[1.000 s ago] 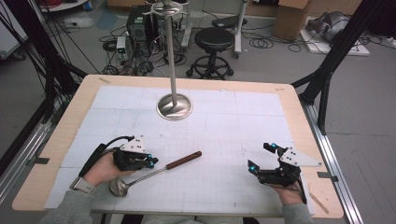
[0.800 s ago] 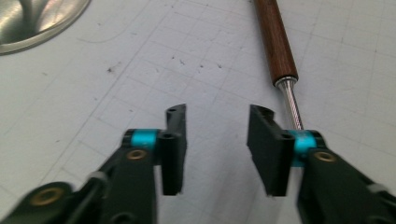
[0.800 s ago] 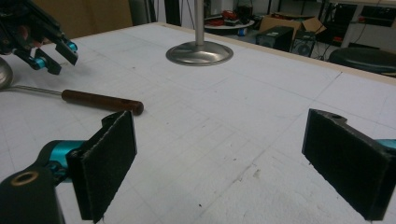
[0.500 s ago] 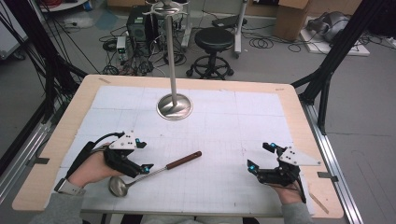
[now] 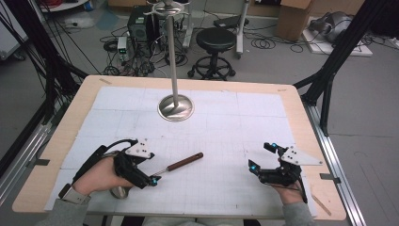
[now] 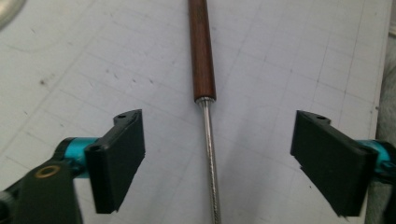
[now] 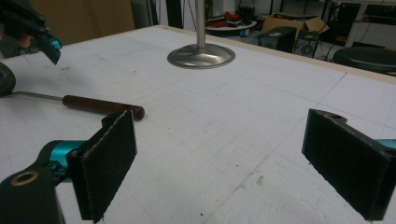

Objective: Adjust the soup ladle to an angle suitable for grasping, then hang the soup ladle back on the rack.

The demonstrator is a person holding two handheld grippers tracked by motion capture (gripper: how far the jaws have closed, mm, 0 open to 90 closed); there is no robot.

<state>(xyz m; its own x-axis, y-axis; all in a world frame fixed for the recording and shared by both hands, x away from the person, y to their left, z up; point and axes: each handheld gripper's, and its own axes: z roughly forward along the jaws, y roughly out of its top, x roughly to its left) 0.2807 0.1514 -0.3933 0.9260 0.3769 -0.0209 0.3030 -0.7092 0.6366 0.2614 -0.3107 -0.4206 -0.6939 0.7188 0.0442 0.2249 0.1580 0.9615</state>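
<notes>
My left gripper [image 5: 141, 173] sits low over the near-left part of the table [image 5: 56, 155]; its jaws have just been opening and now stand wide apart. In the left gripper view the ladle's [image 6: 208, 135] thin metal shaft runs up between the two pads [image 6: 116, 158], touched by neither. The ladle lies flat on the white gridded mat [image 5: 226, 127]. Its brown wooden handle [image 5: 186, 161] points away from me and to the right. Its metal bowl [image 5: 118, 191] shows just below my left hand [image 5: 96, 174], near the table's front edge.

My right gripper [image 5: 269, 165] rests at the near-right of the mat, well apart from the ladle, jaws spread with bare mat between them.

Farther out, a metal stand with a round base [image 5: 175, 107] and upright pole stands mid-table toward the far edge. Beyond the table I note a black stool [image 5: 215, 42] and cables on the floor.
</notes>
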